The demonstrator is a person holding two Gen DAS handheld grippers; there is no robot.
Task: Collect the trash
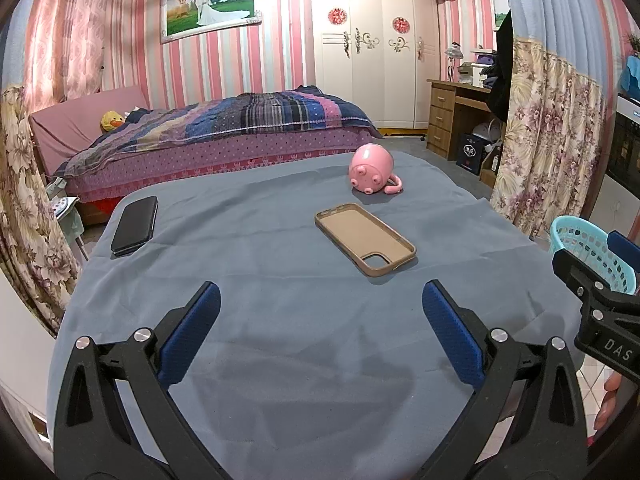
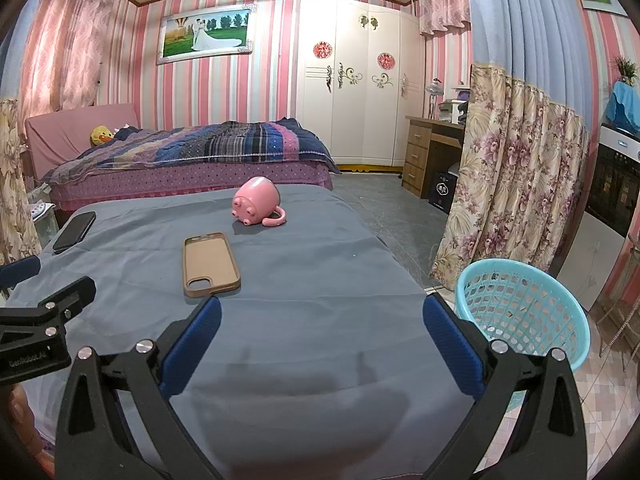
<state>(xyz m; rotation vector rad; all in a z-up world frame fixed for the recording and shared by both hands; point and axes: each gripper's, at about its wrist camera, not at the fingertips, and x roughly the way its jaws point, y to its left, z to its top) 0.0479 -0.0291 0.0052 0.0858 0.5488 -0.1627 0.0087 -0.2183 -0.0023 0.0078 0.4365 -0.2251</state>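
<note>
With both the left gripper [image 1: 321,312] and right gripper [image 2: 322,326] held spread and empty above the grey cloth [image 2: 304,280], the flat phone case [image 2: 210,266] near the centre could be skidded away rather than pinched toward the basket [image 2: 524,308].

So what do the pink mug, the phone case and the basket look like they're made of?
Pink mug: probably glazed ceramic; it looks smooth with a soft sheen, though plastic can't be ruled out. Phone case: tan, matte, likely silicone or faux leather, with a raised rim. Basket: light blue moulded plastic, with a lattice of holes in its wall.
</note>
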